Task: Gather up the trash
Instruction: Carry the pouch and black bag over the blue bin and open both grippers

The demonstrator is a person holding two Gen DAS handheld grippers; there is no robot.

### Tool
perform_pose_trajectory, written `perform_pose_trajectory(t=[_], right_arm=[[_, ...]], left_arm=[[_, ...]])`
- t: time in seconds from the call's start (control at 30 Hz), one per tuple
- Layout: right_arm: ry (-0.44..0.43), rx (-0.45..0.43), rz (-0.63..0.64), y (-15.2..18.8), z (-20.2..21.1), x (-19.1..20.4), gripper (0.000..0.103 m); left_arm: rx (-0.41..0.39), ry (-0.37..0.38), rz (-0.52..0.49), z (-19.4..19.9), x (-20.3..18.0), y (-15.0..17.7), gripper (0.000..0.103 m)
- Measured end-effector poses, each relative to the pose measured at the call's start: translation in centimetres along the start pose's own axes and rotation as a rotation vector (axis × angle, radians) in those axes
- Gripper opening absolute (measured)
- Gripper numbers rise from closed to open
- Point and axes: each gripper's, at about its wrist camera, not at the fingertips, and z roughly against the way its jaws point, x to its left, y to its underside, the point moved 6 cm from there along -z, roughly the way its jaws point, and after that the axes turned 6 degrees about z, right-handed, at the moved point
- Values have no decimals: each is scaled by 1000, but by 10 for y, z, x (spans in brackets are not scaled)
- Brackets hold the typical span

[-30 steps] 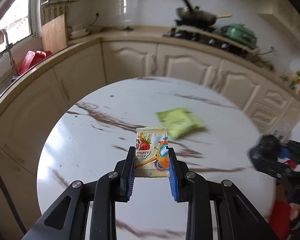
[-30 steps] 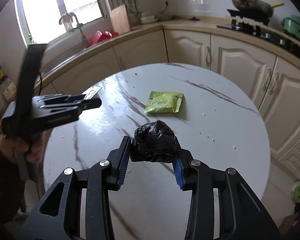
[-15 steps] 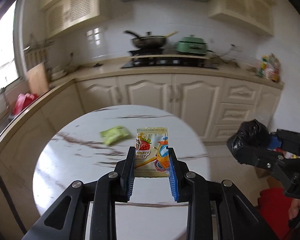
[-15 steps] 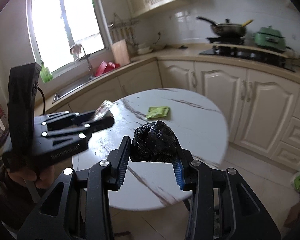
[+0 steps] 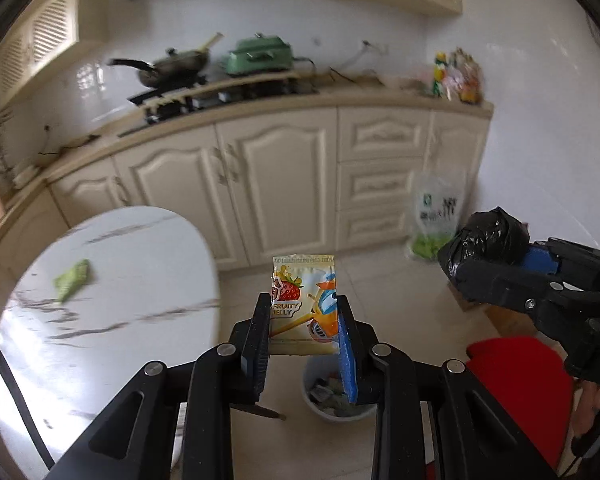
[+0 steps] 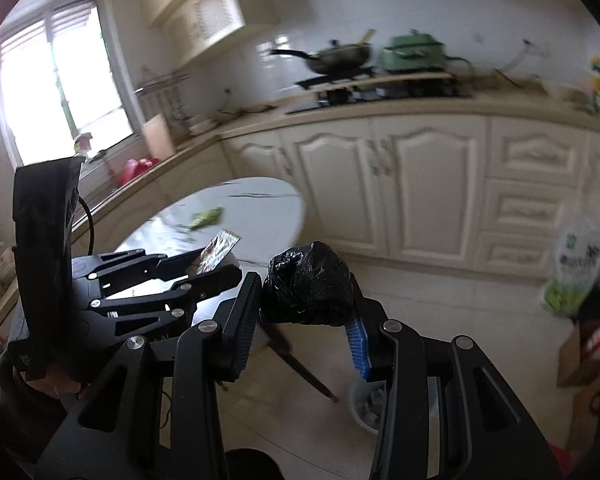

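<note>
Left gripper [image 5: 304,332], black with blue-padded fingers, is angled downward, its jaws pressed against the two side edges of a small glossy fruit-jelly sachet [image 5: 303,300] held upright between them. Right gripper [image 6: 306,300], of the same build, is likewise angled downward, its jaws clamped on a crumpled ball of black plastic film [image 6: 306,290]. The two grippers lie side by side, near each other; the person's hand [image 5: 598,404] grips the right one's handle.
</note>
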Motion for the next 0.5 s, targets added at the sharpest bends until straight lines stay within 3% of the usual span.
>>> perform_pose_trajectory(t=[0.5], right_arm=[[36,152,-227,105,-65,-139,38]], left_arm=[[249,53,-104,-227,-69,-29,26]])
